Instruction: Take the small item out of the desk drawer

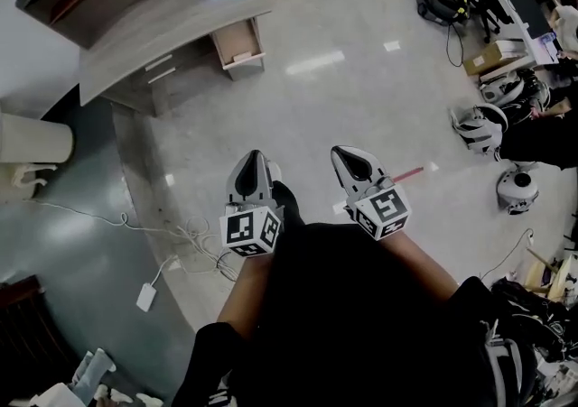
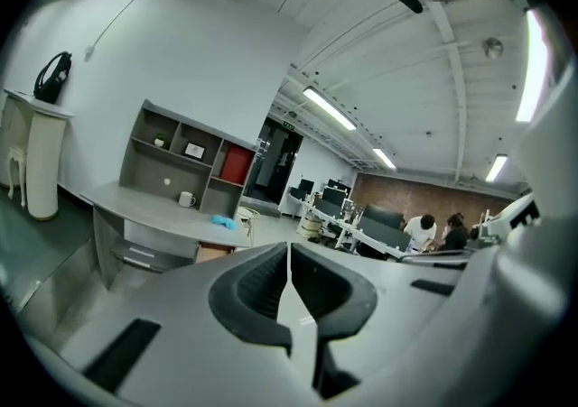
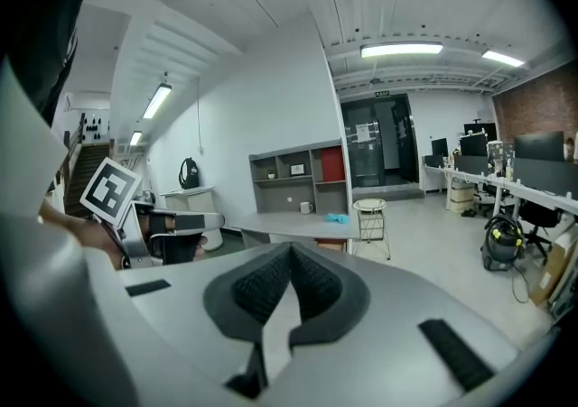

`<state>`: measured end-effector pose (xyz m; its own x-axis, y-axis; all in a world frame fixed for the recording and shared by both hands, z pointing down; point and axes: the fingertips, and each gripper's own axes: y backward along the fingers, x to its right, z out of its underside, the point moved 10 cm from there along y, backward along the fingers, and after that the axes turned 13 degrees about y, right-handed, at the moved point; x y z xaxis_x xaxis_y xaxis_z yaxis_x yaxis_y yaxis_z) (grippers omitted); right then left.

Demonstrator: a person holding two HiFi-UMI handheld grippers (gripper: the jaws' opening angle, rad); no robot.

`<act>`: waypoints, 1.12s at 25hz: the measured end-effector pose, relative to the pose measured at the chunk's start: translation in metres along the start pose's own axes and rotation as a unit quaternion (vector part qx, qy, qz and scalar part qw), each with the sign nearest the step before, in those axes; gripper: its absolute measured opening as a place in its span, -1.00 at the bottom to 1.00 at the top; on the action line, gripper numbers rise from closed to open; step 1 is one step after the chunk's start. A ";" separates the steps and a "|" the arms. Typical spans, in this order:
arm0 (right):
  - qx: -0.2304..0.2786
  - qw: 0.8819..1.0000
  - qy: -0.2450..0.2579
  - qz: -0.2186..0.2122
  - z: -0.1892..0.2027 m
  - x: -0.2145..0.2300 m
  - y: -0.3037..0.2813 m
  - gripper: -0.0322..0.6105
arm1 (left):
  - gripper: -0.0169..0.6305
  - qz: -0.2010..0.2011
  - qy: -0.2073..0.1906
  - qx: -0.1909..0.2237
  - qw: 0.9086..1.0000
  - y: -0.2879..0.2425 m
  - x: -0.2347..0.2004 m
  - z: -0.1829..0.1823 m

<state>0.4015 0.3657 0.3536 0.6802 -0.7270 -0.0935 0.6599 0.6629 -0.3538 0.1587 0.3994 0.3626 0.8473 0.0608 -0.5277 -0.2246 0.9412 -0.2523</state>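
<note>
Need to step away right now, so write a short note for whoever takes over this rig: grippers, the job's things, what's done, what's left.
Left hand-held gripper: shut, empty.
Right hand-held gripper: shut, empty.
Both are held out over open floor, well short of the desk.
Drawer: under one end of the desk. It looks pulled open, but its contents are too small to make out from here.
Done: nothing taken out yet.
Left: walk up to the desk, find the small item in the drawer, grip it and lift it out.
</note>
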 end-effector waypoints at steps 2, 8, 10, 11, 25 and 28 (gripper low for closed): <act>-0.008 1.000 0.004 0.002 -0.016 0.010 -0.031 -0.90 | -0.90 0.004 0.006 0.005 1.000 -0.024 -0.014 -0.022; -0.006 1.000 0.008 0.003 -0.061 0.032 -0.111 -0.90 | -0.90 0.017 -0.011 0.004 1.000 -0.081 -0.053 -0.078; -0.009 1.000 0.008 0.001 -0.071 0.039 -0.135 -0.90 | -0.90 0.019 -0.015 0.004 1.000 -0.093 -0.063 -0.092; -0.011 1.000 0.008 0.001 -0.076 0.042 -0.148 -0.90 | -0.90 0.020 -0.015 0.003 1.000 -0.099 -0.070 -0.097; -0.023 1.000 0.009 -0.010 -0.117 0.037 -0.272 -0.90 | -0.90 0.027 0.009 -0.010 1.000 -0.155 -0.151 -0.142; -0.028 0.999 0.016 -0.012 -0.118 0.034 -0.278 -0.90 | -0.90 0.026 0.013 -0.003 1.000 -0.149 -0.162 -0.146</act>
<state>0.2036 0.1362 0.3393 0.6541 -0.7478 -0.1134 0.6557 0.6354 -0.4078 -0.0150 0.2006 0.3676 0.8215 0.1000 -0.5614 -0.2702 0.9352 -0.2288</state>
